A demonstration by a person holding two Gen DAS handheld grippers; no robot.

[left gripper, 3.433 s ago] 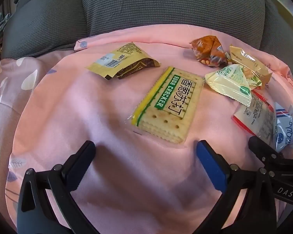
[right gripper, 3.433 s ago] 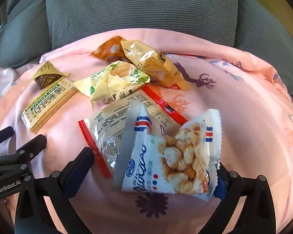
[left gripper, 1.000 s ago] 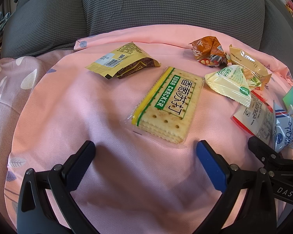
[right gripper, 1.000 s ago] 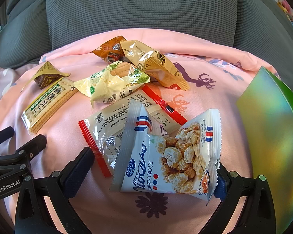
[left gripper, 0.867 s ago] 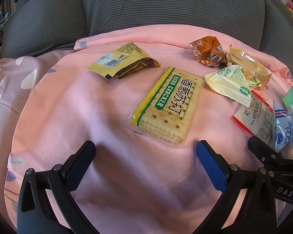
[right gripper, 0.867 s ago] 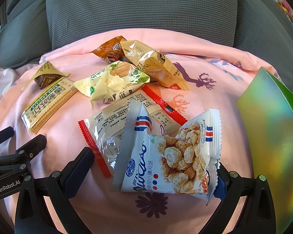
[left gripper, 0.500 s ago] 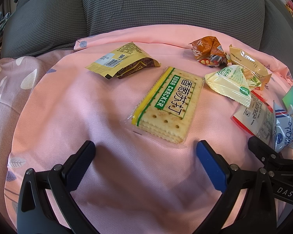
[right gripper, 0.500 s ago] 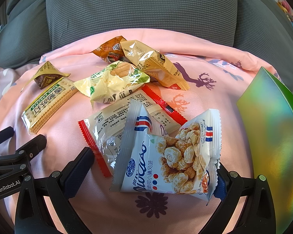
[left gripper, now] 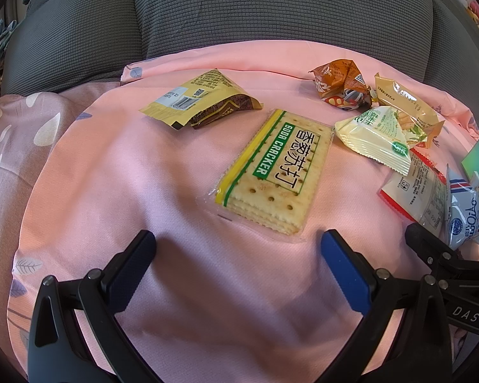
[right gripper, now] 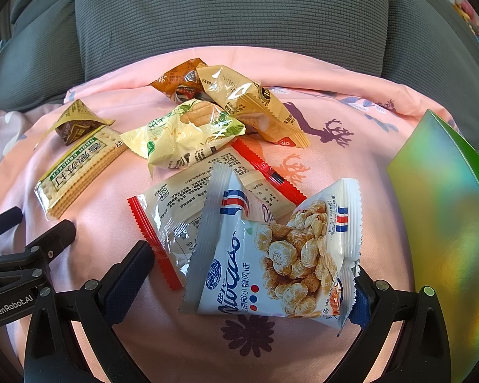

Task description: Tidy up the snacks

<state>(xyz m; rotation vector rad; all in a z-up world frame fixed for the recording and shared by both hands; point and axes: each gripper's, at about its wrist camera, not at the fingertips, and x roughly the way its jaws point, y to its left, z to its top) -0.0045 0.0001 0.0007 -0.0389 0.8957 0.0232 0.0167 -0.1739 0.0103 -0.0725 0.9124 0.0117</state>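
Several snack packs lie on a pink cloth [left gripper: 150, 175]. A soda cracker pack [left gripper: 276, 172] sits just beyond my open left gripper [left gripper: 238, 245], which holds nothing. A yellow-brown wrapper [left gripper: 201, 103] lies further left. In the right wrist view, a blue-white puff snack bag [right gripper: 271, 255] lies between the fingers of my open right gripper [right gripper: 249, 274], over a red-edged white pack [right gripper: 188, 204]. Behind are a cream-green pack [right gripper: 185, 134], a tan pack [right gripper: 249, 105] and an orange wrapper [right gripper: 178, 79]. A shiny green box [right gripper: 447, 223] stands at the right.
Grey sofa cushions [left gripper: 271, 9] rise behind the cloth. A purple leaf-print sheet [left gripper: 12, 146] lies at the left. The right gripper's body [left gripper: 456, 271] shows at the left view's right edge, the left gripper's body [right gripper: 19, 255] at the right view's left edge.
The shiny green box has come in at the right since 3.4 s ago. Over the last second nothing has visibly moved.
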